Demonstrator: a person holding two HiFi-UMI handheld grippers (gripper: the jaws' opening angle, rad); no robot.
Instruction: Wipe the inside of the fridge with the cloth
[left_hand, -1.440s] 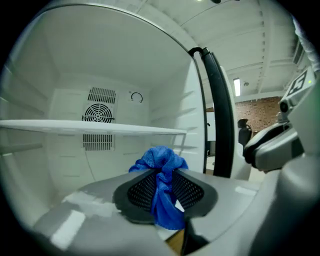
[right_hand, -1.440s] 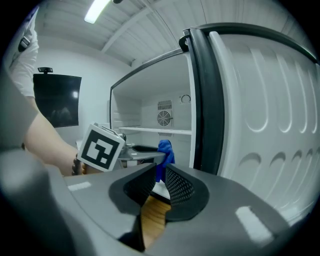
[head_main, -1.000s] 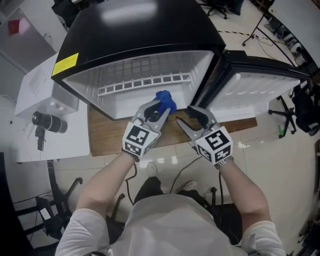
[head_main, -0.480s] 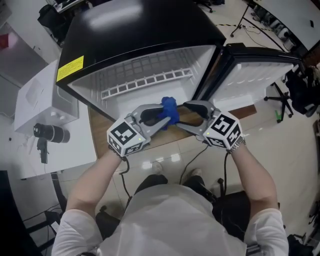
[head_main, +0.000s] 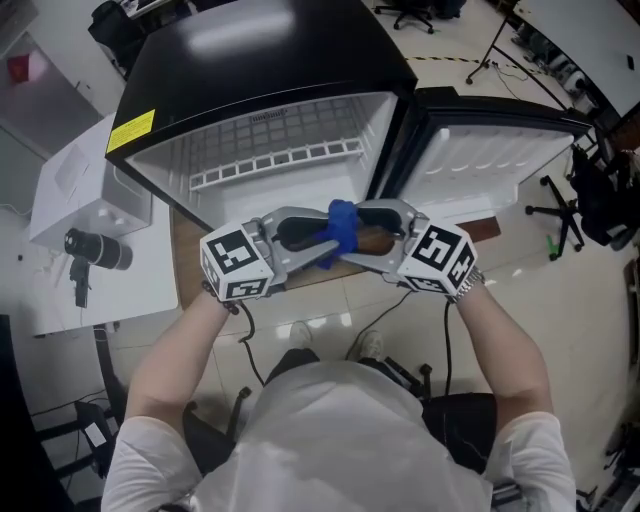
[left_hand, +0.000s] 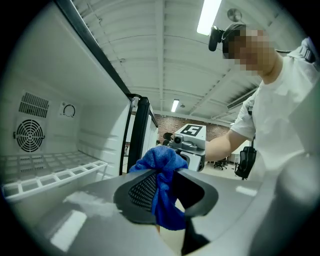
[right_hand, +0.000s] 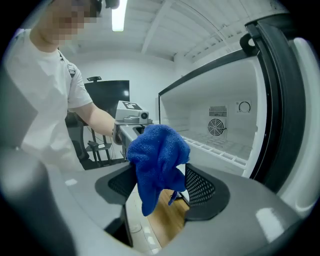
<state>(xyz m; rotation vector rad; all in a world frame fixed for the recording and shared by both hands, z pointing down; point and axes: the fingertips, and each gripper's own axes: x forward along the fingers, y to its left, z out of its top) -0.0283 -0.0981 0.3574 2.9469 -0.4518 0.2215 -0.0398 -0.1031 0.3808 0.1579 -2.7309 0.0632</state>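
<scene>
A blue cloth (head_main: 341, 226) hangs bunched in front of the open black fridge (head_main: 262, 62), over the wooden board (head_main: 196, 262) below it. My left gripper (head_main: 326, 239) points right and is shut on the cloth (left_hand: 163, 186). Facing it from the right, my right gripper (head_main: 361, 233) stands open, jaws wide on either side of the cloth (right_hand: 157, 156); the pads (right_hand: 200, 186) do not press on it. In the left gripper view my left gripper (left_hand: 167, 194) holds the cloth's middle, with the right gripper's marker cube behind. The fridge's white inside (head_main: 281, 150) shows a wire shelf.
The fridge door (head_main: 500, 158) stands open to the right. A white box (head_main: 70, 196) with a black camera (head_main: 96, 248) on it sits left of the fridge. Office chair bases (head_main: 562, 218) stand on the shiny floor at right. The person's knees are below.
The two grippers have swung in towards each other. The left brought the cloth from the fridge's front edge to the right; the right's jaws widened and came round the cloth.
</scene>
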